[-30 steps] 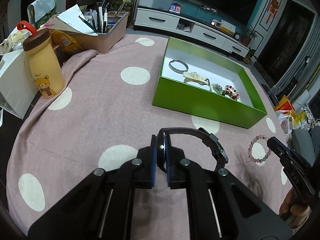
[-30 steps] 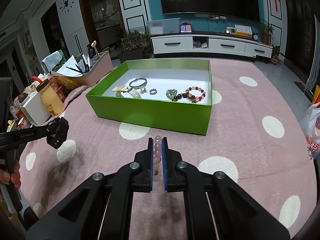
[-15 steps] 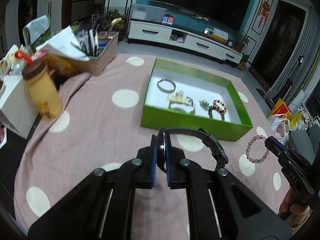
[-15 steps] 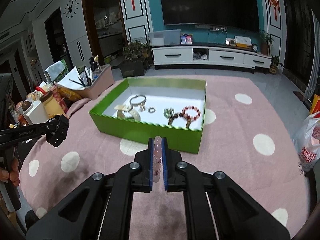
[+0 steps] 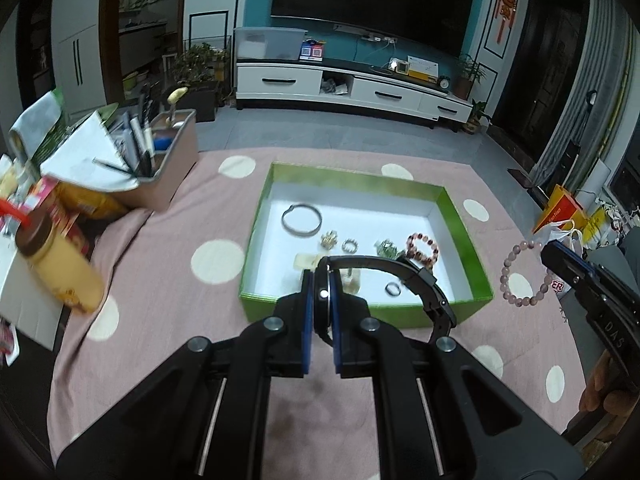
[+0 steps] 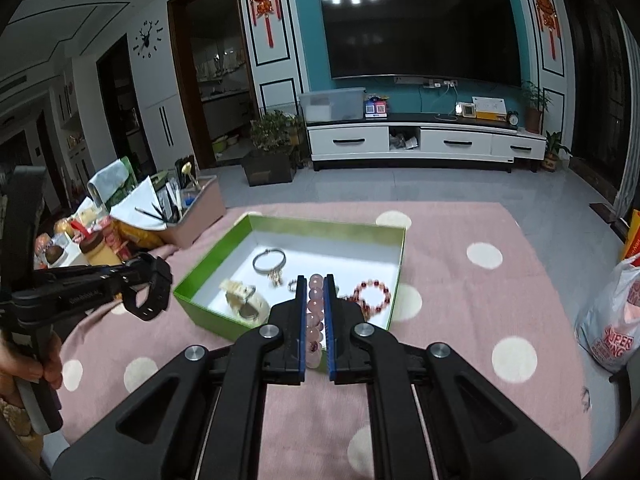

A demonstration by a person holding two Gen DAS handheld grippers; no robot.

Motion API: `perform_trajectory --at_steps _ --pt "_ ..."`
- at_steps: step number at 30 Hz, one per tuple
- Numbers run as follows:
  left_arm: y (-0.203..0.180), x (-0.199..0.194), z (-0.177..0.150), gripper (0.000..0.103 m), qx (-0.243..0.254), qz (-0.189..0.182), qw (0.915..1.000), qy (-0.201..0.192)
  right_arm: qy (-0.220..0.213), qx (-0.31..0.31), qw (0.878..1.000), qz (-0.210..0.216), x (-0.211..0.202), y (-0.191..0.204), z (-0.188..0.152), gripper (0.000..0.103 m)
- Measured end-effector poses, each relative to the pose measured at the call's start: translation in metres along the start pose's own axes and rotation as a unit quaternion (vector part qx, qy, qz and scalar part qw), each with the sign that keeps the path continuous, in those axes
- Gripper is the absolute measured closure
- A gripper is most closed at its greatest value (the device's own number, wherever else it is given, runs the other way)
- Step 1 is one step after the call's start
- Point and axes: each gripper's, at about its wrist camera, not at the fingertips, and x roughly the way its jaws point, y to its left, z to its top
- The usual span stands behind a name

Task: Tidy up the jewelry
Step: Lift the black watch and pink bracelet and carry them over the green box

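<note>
My left gripper (image 5: pixel 321 276) is shut on a black wristwatch (image 5: pixel 416 276), whose strap arcs out to the right of the fingers. It hangs above the near wall of the green box (image 5: pixel 460 216). My right gripper (image 6: pixel 314 284) is shut on a pink bead bracelet (image 6: pixel 314 312), held in the air before the same green box (image 6: pixel 208 268). In the left wrist view that pink bracelet (image 5: pixel 520 272) dangles from the right gripper at the right edge. Inside the box lie a silver bangle (image 5: pixel 302 218), rings, a red bead bracelet (image 5: pixel 422 246) and a cream watch (image 6: pixel 244 296).
A pink cloth with cream dots (image 5: pixel 160 280) covers the table. At the left stand a yellow bear bottle (image 5: pixel 60 272), a white box and a tan bin of pens and papers (image 5: pixel 160 168). A plastic bag (image 6: pixel 612 320) sits at the right.
Both grippers have risen with their loads and moved toward the green box, which now sits lower in both views. Neither grip has changed.
</note>
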Motion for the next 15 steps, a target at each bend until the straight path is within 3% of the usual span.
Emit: perform_trajectory --at_steps 15 --pt "-0.033 0.063 0.045 0.096 0.029 0.010 0.9991 0.029 0.002 -0.004 1.000 0.015 0.041 -0.014 0.040 0.096"
